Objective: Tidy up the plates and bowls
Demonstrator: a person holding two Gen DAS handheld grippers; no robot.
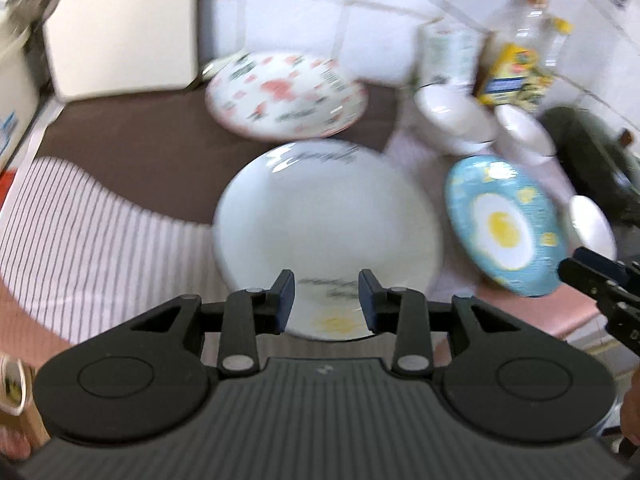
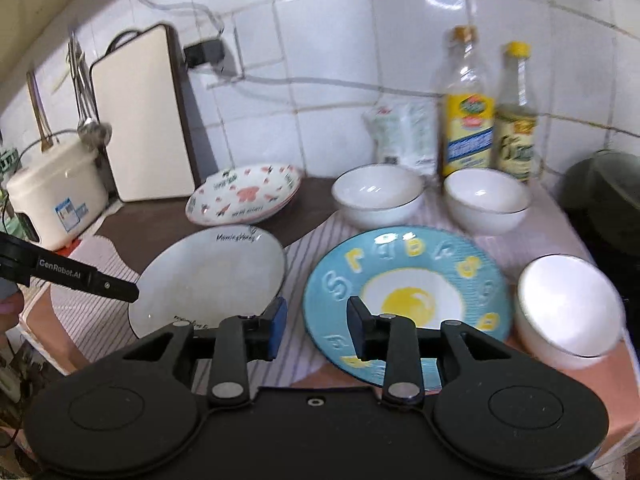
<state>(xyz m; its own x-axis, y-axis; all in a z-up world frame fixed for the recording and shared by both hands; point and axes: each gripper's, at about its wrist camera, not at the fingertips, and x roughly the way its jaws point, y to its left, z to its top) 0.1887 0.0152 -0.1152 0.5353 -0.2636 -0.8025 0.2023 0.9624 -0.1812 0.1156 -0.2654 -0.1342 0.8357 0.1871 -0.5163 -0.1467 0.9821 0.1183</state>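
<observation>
- Your white plate [image 2: 208, 276] is the largest piece, low and left of centre in the right wrist view, lying flat on the striped cloth [image 2: 80, 316]. Dark script on its far rim reads roughly "Monday Honey"; the near-rim script is too blurred to read.
- The blue plate [image 2: 408, 296] sits just right of it, flat, with a fried-egg picture in the middle and raised pale and yellow letters round the rim that I cannot read for certain.
- The pink-patterned plate [image 2: 244, 194] lies behind the white plate, its far edge tipped up.
- 3 white bowls stand upright: 2 behind the blue plate [image 2: 378, 194] [image 2: 486, 198], 1 at the right edge [image 2: 568, 304].
- Your left gripper [image 1: 327, 304] hovers over the white plate's near rim, jaws apart, holding nothing; "GenRobot.AI" shows on its side.
- Your right gripper [image 2: 316, 328] is also spread and empty, between the white and blue plates.
</observation>
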